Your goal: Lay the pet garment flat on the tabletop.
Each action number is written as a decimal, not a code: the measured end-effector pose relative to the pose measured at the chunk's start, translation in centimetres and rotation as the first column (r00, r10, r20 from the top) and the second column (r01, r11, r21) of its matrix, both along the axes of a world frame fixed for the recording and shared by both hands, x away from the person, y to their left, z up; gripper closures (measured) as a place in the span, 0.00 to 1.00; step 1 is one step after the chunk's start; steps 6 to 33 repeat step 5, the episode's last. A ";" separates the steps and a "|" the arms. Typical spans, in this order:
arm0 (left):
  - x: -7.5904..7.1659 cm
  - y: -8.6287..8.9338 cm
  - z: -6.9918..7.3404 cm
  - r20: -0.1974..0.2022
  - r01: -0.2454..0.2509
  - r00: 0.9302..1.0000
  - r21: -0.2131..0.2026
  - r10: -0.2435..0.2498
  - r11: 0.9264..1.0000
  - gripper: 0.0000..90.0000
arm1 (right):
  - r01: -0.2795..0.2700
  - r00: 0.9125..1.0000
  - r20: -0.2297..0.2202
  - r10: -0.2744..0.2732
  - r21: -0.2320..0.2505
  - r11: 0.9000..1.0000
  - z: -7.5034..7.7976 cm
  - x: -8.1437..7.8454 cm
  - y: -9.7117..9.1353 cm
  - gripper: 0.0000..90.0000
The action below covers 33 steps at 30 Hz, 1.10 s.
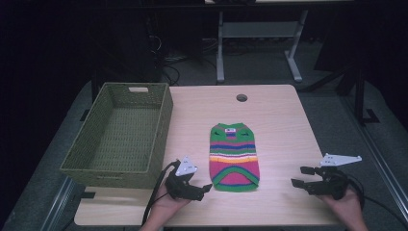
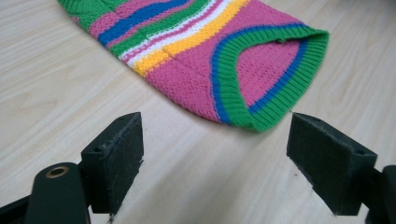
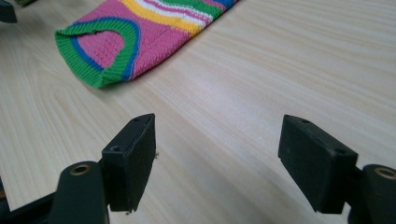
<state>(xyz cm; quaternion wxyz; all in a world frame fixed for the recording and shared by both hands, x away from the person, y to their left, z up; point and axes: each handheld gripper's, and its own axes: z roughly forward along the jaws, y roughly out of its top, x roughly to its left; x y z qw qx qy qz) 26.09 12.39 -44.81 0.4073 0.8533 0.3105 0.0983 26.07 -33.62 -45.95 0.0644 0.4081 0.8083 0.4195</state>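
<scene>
Closing in on the striped knit sweater [image 1: 234,157], flat mid-bench beside the green basket [image 1: 120,137]. Left tool [image 1: 204,188] jaws apart, just short of the hem; right tool [image 1: 299,176] apart, well off. Next I judge: each tool pinches a hem corner.

A pale wooden table [image 1: 279,125] (cable hole at its far edge) bears a striped knitted sweater [image 1: 234,156] and a green woven basket [image 1: 120,137].

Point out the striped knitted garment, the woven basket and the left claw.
Striped knitted garment [image 1: 234,155]: high view, on its yellow and white bands.
Woven basket [image 1: 163,126]: high view, on its right wall.
Left claw [image 1: 206,188]: high view, at the tips of its jaws, beside the garment's green hem.
</scene>
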 end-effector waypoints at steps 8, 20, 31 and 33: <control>-0.9 0.6 -0.4 0.018 -0.001 1.000 0.009 0.001 1.000 0.21 | 0.024 1.000 0.010 -0.025 0.061 0.998 -0.3 -1.4 0.3 0.29; -0.9 0.6 -0.4 0.018 -0.001 1.000 0.009 0.001 1.000 0.21 | 0.024 1.000 0.010 -0.025 0.061 0.998 -0.3 -1.4 0.3 0.29; -0.9 0.6 -0.4 0.018 -0.001 1.000 0.009 0.001 1.000 0.21 | 0.024 1.000 0.010 -0.025 0.061 0.998 -0.3 -1.4 0.3 0.29; -0.9 0.6 -0.4 0.018 -0.001 1.000 0.009 0.001 1.000 0.21 | 0.024 1.000 0.010 -0.025 0.061 0.998 -0.3 -1.4 0.3 0.29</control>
